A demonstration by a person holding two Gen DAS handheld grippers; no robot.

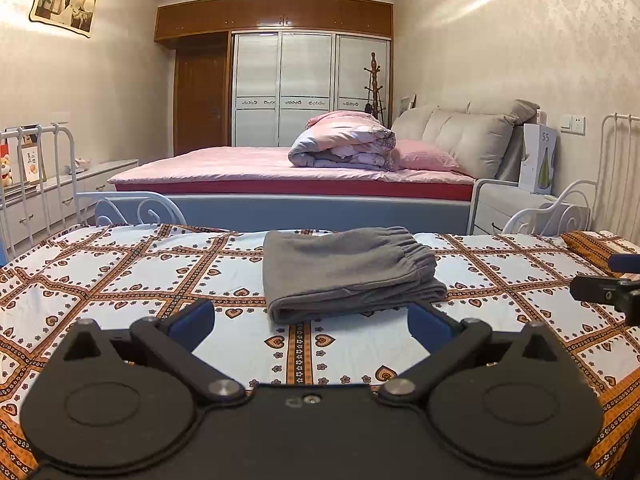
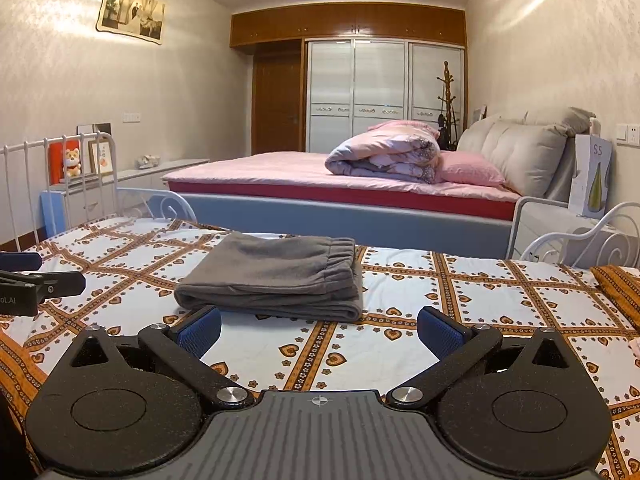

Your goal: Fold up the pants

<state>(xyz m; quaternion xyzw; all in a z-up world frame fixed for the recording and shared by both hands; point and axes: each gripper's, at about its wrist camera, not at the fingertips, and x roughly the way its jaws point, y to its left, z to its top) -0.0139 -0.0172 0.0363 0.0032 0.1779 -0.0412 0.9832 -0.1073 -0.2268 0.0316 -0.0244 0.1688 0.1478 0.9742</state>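
Pants (image 1: 348, 272) folded on patterned bedsheet (image 1: 120, 272) (pink bed (image 1: 248, 168) behind).

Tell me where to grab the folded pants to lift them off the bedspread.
Take the pants at the rounded fold edge nearest the cameras, coming in low from the front. That edge is thick and layered; the gathered waistband lies on the right. Both tongs are open.

The pants (image 1: 348, 274) are plain grey. The sheet (image 1: 140, 276) under them is white with an orange lattice of hearts and small flowers. Both grippers are black with blue pads (image 2: 200, 332). In the middle, the far bed (image 1: 248, 166) is pink over red; upper centre, the wardrobe (image 1: 308, 88) is white under brown wood.
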